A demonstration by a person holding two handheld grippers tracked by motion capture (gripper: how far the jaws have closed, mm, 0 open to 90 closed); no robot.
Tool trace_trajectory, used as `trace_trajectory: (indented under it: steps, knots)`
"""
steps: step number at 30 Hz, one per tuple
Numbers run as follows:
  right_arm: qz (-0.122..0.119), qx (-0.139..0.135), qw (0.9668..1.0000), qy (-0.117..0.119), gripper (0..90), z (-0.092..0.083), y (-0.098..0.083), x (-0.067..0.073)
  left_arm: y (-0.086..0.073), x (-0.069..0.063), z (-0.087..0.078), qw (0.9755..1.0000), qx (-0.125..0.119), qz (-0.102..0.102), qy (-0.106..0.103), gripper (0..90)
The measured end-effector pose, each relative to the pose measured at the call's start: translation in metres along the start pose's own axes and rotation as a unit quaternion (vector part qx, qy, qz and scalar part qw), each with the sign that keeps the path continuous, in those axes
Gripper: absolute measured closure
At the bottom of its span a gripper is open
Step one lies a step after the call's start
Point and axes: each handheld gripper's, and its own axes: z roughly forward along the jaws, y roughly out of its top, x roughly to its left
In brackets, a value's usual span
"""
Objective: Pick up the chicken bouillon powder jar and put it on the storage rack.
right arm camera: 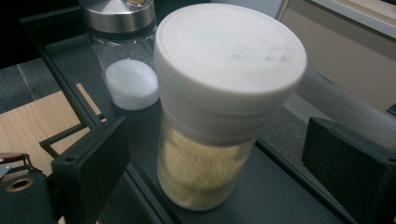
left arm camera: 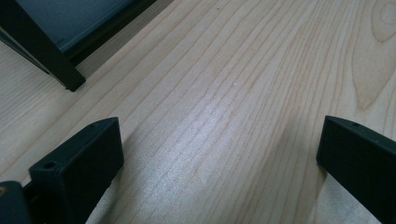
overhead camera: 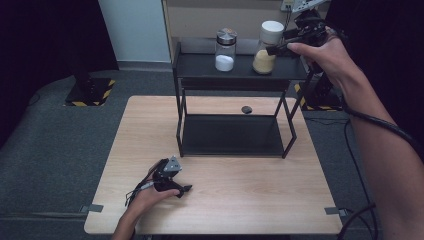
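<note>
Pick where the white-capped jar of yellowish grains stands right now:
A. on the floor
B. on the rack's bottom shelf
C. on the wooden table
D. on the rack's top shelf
D: the jar stands upright on the rack's top shelf, beside the salt jar.

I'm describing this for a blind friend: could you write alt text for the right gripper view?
A clear jar with a white lid, part full of yellowish grains, stands on a black shelf between the open right tongs, whose pads are clear of it. Behind it stands a glass jar with a metal lid holding white powder.
</note>
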Motion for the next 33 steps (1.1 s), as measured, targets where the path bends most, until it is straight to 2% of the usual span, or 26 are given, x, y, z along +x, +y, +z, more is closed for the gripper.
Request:
trace_trajectory:
  steps: [6,11,18,22,25,28,33]
  knots:
    - [0.006,-0.005,1.0,0.002,6.8,-0.014,-0.003,0.004,0.0,0.0,0.0,1.0,0.0,-0.001,0.0,0.0]
    - [0.006,0.003,1.0,0.007,6.0,-0.022,-0.007,0.014,0.0,0.0,0.0,1.0,-0.001,-0.002,0.0,0.0]
    - [0.004,0.004,0.9999,0.01,6.2,-0.036,-0.022,0.037,0.0,0.0,0.0,1.0,0.0,0.0,0.0,0.0]
    - [0.004,0.022,0.9997,0.009,7.7,-0.042,-0.031,0.055,-0.001,-0.001,0.0,1.0,-0.001,-0.002,0.002,0.0]
    - [0.007,0.034,0.9993,0.013,8.3,-0.043,-0.041,0.069,-0.001,-0.002,0.0,1.0,-0.001,-0.003,0.005,0.0]
    - [-0.003,0.053,0.9983,0.024,8.3,-0.04,-0.052,0.085,-0.001,-0.003,0.0,1.0,-0.001,-0.003,0.005,0.0]
    - [-0.013,0.075,0.9962,0.043,8.2,-0.024,-0.078,0.102,-0.001,-0.003,0.0,1.0,-0.001,-0.003,0.005,0.0]
